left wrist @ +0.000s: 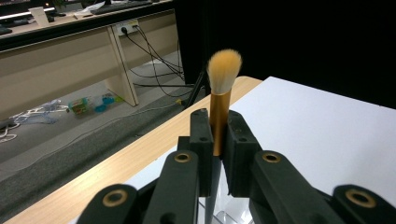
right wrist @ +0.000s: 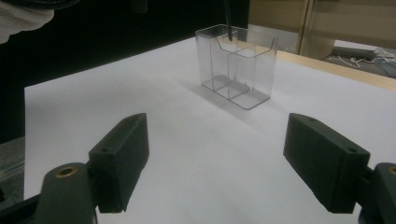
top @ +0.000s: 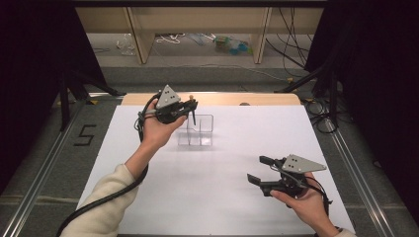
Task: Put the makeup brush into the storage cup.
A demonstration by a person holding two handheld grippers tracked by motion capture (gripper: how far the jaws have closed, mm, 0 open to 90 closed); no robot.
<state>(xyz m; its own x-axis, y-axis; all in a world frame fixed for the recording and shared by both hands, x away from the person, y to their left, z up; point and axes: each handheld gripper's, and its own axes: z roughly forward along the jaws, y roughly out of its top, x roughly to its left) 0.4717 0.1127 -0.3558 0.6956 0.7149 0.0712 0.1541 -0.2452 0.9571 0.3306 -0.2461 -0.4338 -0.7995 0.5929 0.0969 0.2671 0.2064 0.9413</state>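
Makeup brush: clamped upright in left gripper jaws (bristles up, dark handle tip dipping into the organizer's rear compartment). Clear organizer: on white surface, at 11 o'clock from right gripper. Right jaws: wide, empty.

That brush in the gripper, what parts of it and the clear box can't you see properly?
- Left gripper view: the brush handle below the gold sleeve is hidden by the left gripper.
- High view: the brush is too small to show its bristles.
- Right gripper view: the handle is cut off by the top edge; whether its tip touches the floor of the clear box is unclear.
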